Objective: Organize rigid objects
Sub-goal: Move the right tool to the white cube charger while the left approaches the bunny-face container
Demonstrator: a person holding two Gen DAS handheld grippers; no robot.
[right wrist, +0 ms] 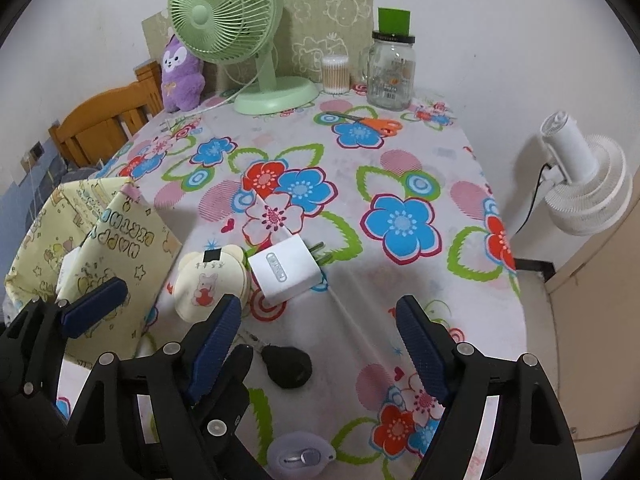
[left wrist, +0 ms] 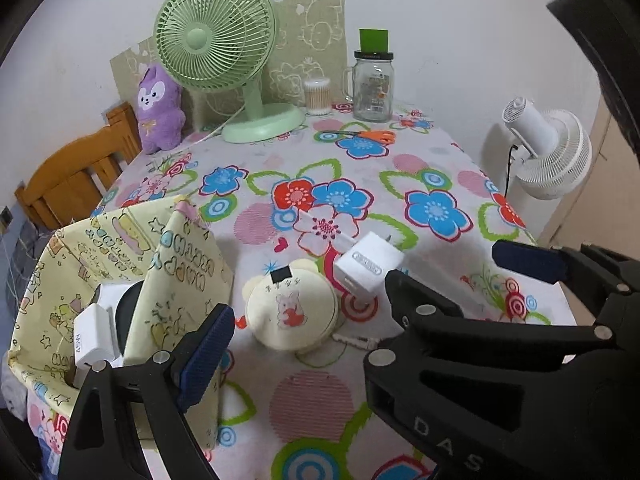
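The left gripper [left wrist: 362,316] carries raised letters "D A S" on its black arm; its blue-padded jaws stand wide apart with nothing pinched, the cream bear-eared case [left wrist: 291,309] lying on the cloth between them; the right gripper [right wrist: 320,354] also stands open, fairly wide, gripping nothing, and a black key fob [right wrist: 289,366] lies on the cloth between its fingers. The case bears a small rabbit picture and a short line of characters too small to read, with a black square near its top edge. Just beside it, on its right and touching or nearly so, sits a white charger [right wrist: 286,270] with its prongs pointing away; an oval grey label on its face is blurred. To the left of the case stands a yellow patterned bag [right wrist: 120,248] printed "HAPPY BIRTHDAY", seen upside down from the right wrist; white boxes [left wrist: 96,336] sit inside it, one marked with letters that may read "MEV". A lilac round tag [right wrist: 300,456] lies at the near edge. All rest on the flowered tablecloth [left wrist: 400,184]; at its far edge a glass jar [left wrist: 373,88] shows an unreadable label.
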